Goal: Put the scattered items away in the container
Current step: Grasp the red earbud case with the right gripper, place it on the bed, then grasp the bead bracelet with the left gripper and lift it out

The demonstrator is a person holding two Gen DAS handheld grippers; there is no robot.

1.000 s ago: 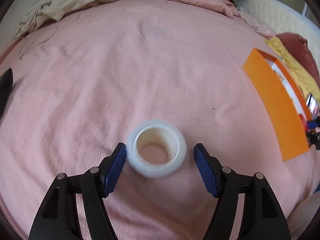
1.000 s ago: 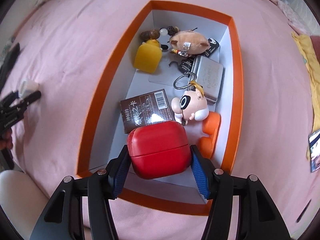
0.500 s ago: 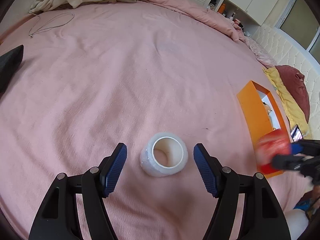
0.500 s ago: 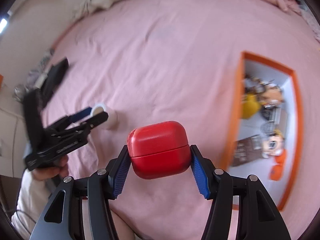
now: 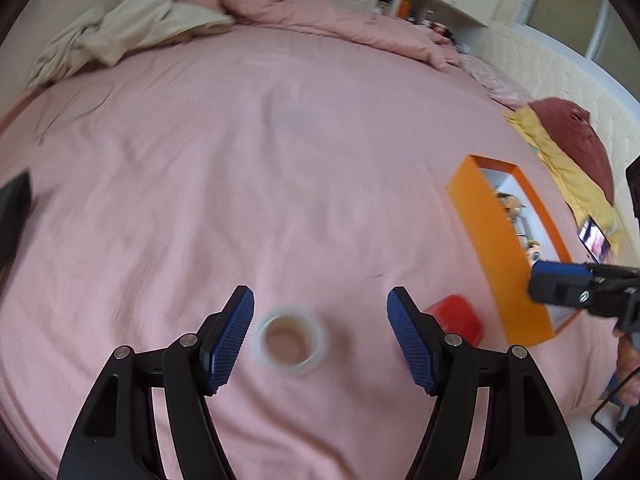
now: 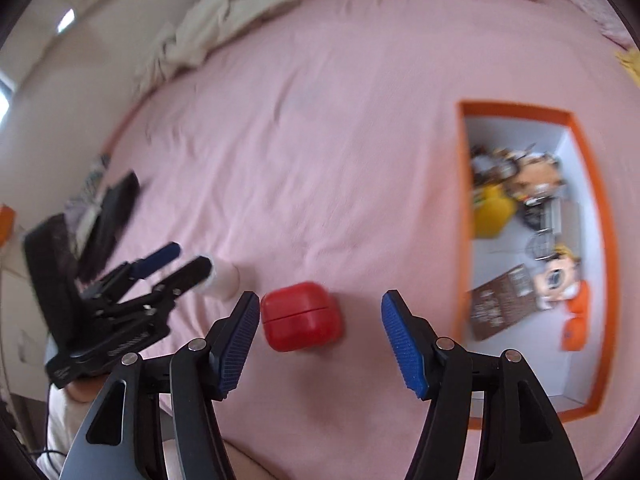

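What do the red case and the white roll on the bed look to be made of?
Red case: probably hard plastic or smooth silicone, semi-matte, with rounded corners and a lid seam. White roll: apparently translucent tape, a milky ring with a hollow core, though blur leaves it uncertain. Both lie on the pink bedsheet, soft wrinkled fabric.

My bed (image 5: 280,140) wears a pink sheet. On it lie a white tape roll (image 5: 292,342), a red case (image 6: 302,316) beside it, and the orange box (image 6: 592,408) toward the right edge. Cream cloth (image 5: 132,28) and a pink duvet (image 5: 320,12) bunch along the far edge.
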